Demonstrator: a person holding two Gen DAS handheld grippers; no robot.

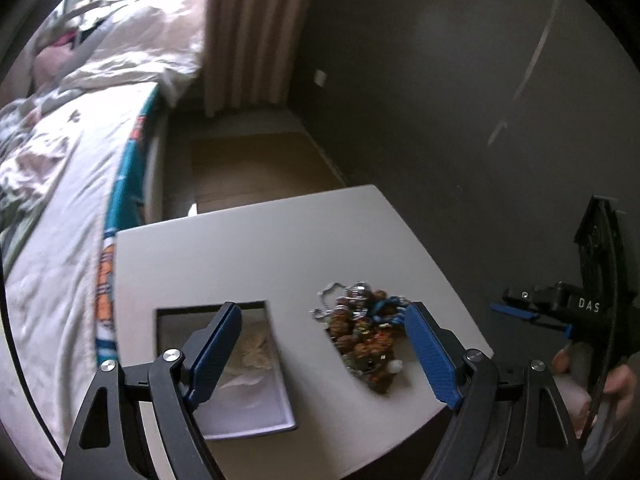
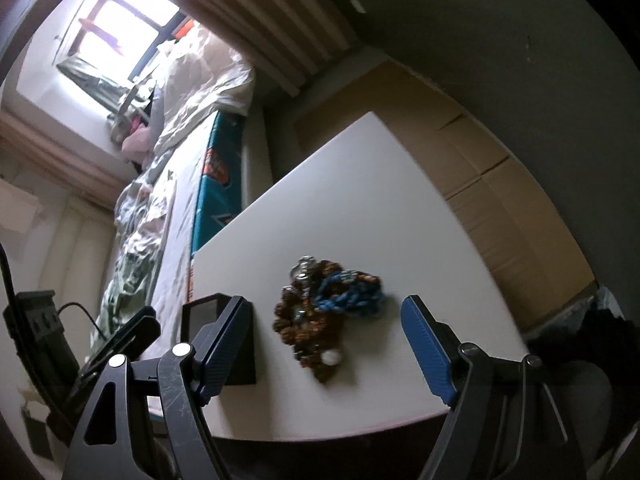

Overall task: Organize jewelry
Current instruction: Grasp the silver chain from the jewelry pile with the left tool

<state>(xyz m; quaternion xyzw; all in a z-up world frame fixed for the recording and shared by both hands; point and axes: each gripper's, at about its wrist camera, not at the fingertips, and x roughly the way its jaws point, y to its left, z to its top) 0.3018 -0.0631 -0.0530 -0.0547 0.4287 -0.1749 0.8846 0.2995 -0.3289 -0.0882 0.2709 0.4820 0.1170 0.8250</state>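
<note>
A tangled pile of jewelry (image 1: pixel 362 336), brown beads, blue cord and a silver chain, lies on a white table (image 1: pixel 260 252). To its left stands an open black box (image 1: pixel 244 364) with a pale lining and a small pale item inside. My left gripper (image 1: pixel 322 320) is open above the table's near edge, between box and pile. My right gripper (image 2: pixel 324 320) is open and empty, with the jewelry pile (image 2: pixel 326 312) between its fingers, farther along the table (image 2: pixel 360 184). The box (image 2: pixel 224 340) shows at its left finger. The right gripper also shows in the left wrist view (image 1: pixel 532 314).
A bed (image 1: pixel 60 200) with rumpled white bedding runs along the table's left side. Cardboard boxes (image 2: pixel 500 200) stand between the table and the dark wall. A curtain (image 1: pixel 248 32) hangs at the back. The left gripper's body (image 2: pixel 48 340) is at the lower left of the right wrist view.
</note>
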